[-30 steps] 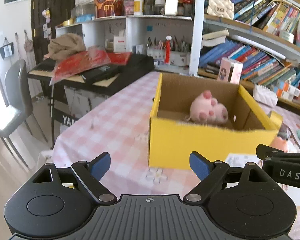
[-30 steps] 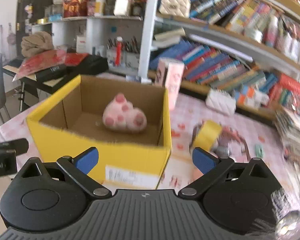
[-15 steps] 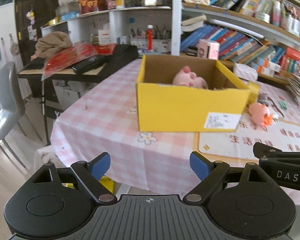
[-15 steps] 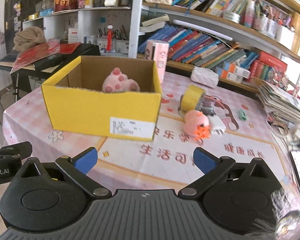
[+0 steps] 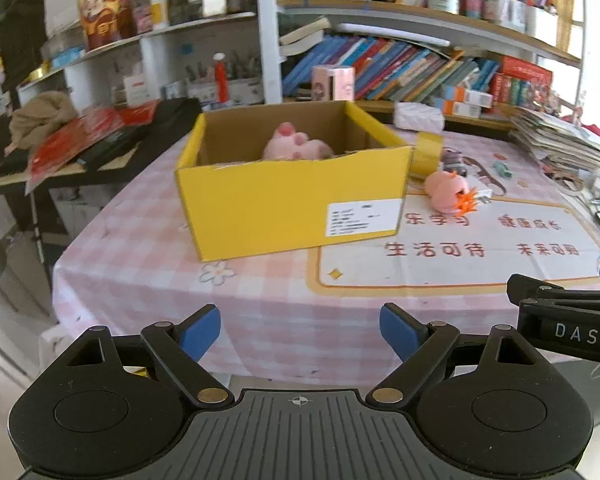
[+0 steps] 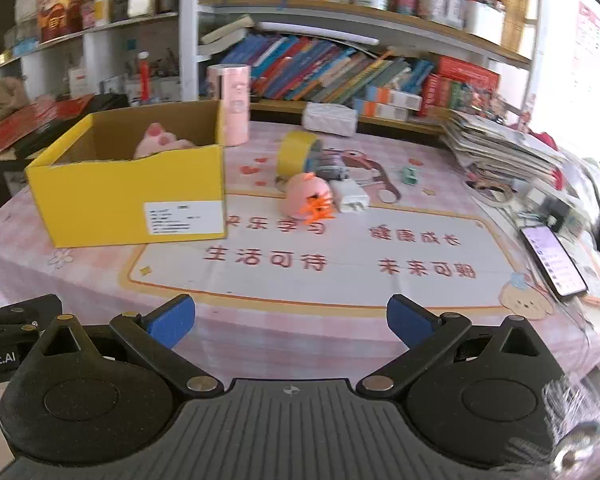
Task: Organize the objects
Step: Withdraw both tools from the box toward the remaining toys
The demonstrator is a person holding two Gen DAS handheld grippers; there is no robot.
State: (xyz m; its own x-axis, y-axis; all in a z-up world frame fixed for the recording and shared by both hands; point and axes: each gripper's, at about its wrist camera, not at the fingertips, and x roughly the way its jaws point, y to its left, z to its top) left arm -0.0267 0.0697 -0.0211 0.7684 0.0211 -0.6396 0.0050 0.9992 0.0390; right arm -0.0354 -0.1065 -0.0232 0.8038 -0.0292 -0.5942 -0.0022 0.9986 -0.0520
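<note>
A yellow cardboard box [image 5: 292, 200] [image 6: 132, 200] stands on the pink checked table with a pink plush toy [image 5: 296, 148] [image 6: 160, 142] lying inside it. To its right lie a pink toy with orange spikes [image 5: 446, 192] [image 6: 308, 196], a yellow tape roll [image 5: 428, 154] [image 6: 296, 156], a white charger [image 6: 352, 198] and a small green piece [image 6: 410, 174]. My left gripper [image 5: 300, 330] hangs open at the table's near edge, well short of the box. My right gripper [image 6: 290, 318] is open too, with nothing between its fingers.
A phone [image 6: 552, 260] lies at the table's right edge beside a stack of papers [image 6: 500, 148]. A pink cylinder box [image 6: 234, 104] stands behind the yellow box. Bookshelves [image 6: 340, 68] line the back. A dark side table [image 5: 100, 148] with red bags sits to the left.
Both grippers have pulled back from the yellow box toward the table's near edge, so the box now looks smaller and more of the table shows. Both stayed open.
</note>
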